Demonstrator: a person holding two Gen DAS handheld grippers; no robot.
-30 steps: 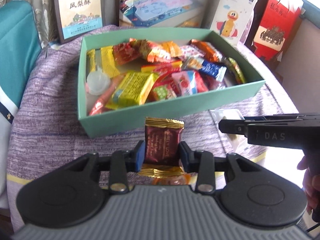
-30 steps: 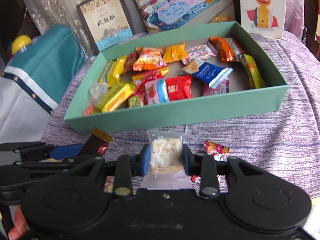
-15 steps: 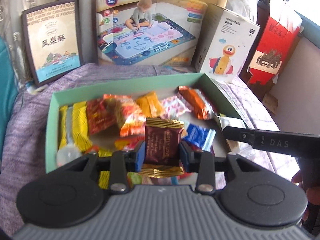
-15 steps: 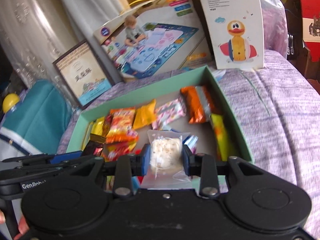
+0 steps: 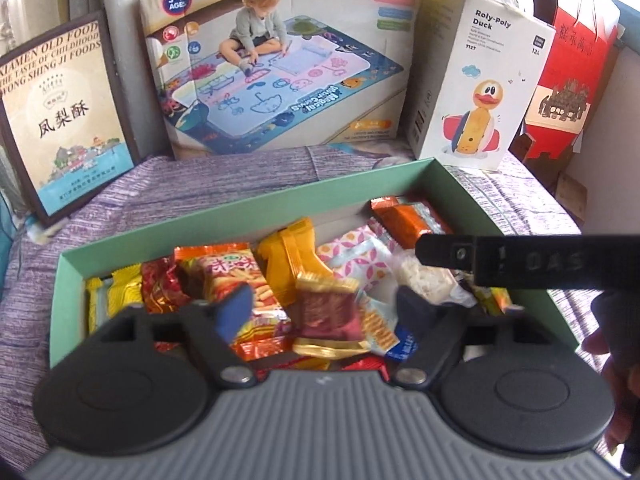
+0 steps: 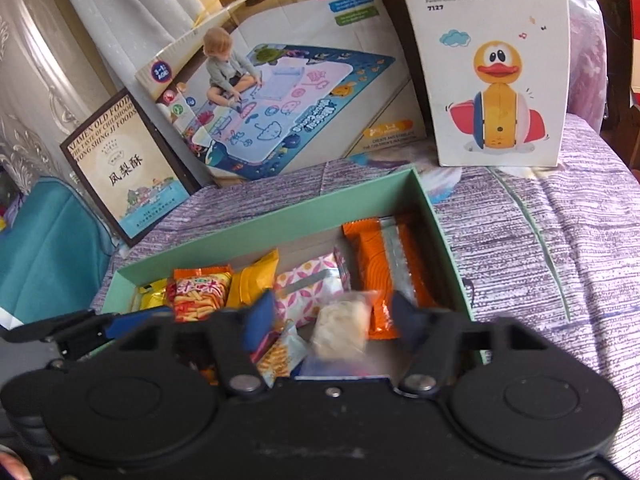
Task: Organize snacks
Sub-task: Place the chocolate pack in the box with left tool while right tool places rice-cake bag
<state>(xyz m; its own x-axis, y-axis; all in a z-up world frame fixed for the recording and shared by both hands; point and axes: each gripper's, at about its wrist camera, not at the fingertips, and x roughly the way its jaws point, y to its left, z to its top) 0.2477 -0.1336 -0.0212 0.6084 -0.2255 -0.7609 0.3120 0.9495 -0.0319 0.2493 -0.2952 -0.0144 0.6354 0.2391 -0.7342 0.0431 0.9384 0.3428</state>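
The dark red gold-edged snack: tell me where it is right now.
In the left wrist view, the dark red snack sits inside the green box, between the left gripper's opening jaws, untouched.

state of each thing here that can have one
left gripper: jaws opening, pads clear of the brown snack
brown snack: released over the green box
right gripper: jaws opening
white snack: released, blurred
green box: lidless, full of snacks

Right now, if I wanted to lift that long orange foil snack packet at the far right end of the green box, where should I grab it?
Grip the long orange foil snack packet across its narrow width, near the middle, coming straight down from above. It lies flat along the right wall of the green cardboard box, so a side approach is blocked there.
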